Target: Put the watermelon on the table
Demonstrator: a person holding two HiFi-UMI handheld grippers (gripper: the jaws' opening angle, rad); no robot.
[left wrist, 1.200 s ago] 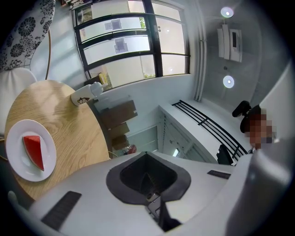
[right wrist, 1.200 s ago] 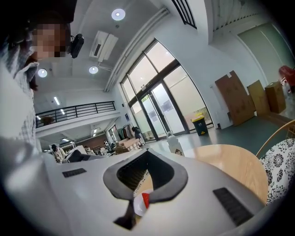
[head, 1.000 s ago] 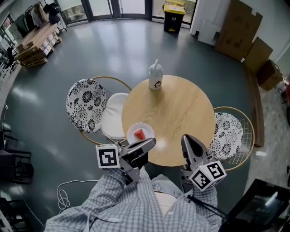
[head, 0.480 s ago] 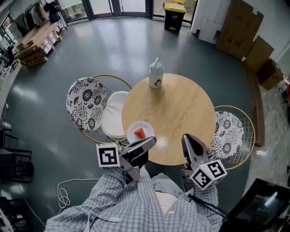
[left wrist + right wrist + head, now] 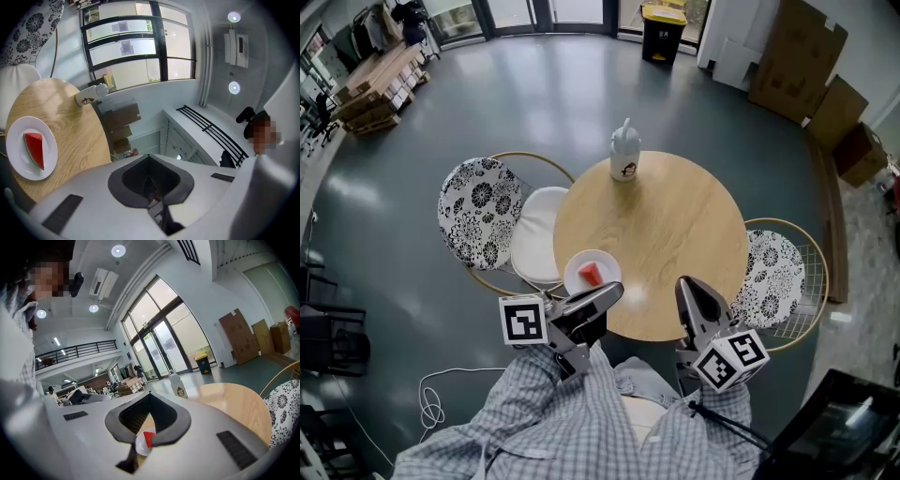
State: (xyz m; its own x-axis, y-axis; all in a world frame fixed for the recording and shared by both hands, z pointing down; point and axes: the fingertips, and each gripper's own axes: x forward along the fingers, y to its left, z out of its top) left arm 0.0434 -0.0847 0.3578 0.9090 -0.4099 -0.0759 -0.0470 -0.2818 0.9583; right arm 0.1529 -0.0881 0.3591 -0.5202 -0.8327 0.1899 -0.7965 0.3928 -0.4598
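Note:
A red wedge of watermelon (image 5: 592, 276) lies on a small white plate (image 5: 577, 266) at the near left edge of the round wooden table (image 5: 675, 234). My left gripper (image 5: 617, 290) hangs just in front of the plate, shut and empty, its tips at the table's rim. In the left gripper view the watermelon (image 5: 35, 149) and its plate (image 5: 14, 126) lie off to the left of the closed left gripper (image 5: 149, 156). My right gripper (image 5: 684, 284) hovers over the near table edge, also shut with nothing held. Through the hollow of the right gripper (image 5: 150, 393) the watermelon (image 5: 148, 438) shows.
A white bottle (image 5: 624, 155) stands at the table's far edge. Two chairs with floral cushions (image 5: 478, 216) (image 5: 773, 267) flank the table, and a white seat (image 5: 534, 239) sits next to the left one. A white cable (image 5: 431, 403) lies on the floor.

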